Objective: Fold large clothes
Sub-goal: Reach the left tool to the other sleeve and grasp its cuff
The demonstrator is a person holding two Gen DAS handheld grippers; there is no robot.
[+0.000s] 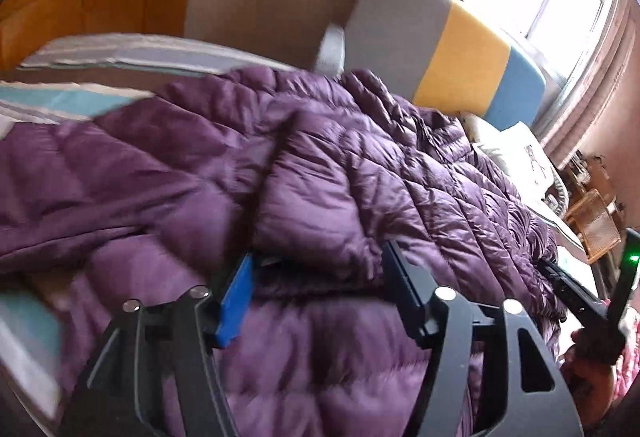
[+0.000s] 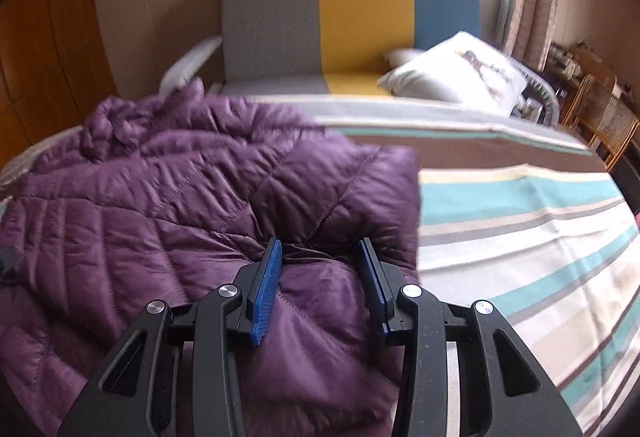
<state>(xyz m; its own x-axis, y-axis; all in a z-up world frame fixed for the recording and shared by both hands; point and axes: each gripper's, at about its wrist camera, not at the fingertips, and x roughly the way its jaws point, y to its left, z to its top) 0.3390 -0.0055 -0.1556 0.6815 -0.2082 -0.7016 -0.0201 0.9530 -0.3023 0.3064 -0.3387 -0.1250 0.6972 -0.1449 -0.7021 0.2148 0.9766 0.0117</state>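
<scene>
Both tools work the purple jacket (image 2: 192,197) on the bed (image 2: 520,221): my right tool (image 2: 320,257) pinches its right edge, my left tool (image 1: 316,269) gapes unclamped over a fold, so I'd regrip there before lifting evenly.

Striped bed (image 2: 520,221) w/ purple jacket (image 2: 180,197), pillow (image 2: 452,73)

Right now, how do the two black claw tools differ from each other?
The left gripper stands wider open, pinching nothing; the right gripper is narrower, squeezing a puffy fold of the purple jacket. The left is over the jacket's middle; the right is at its edge beside the striped bedspread. Both are black with blue pads.
</scene>
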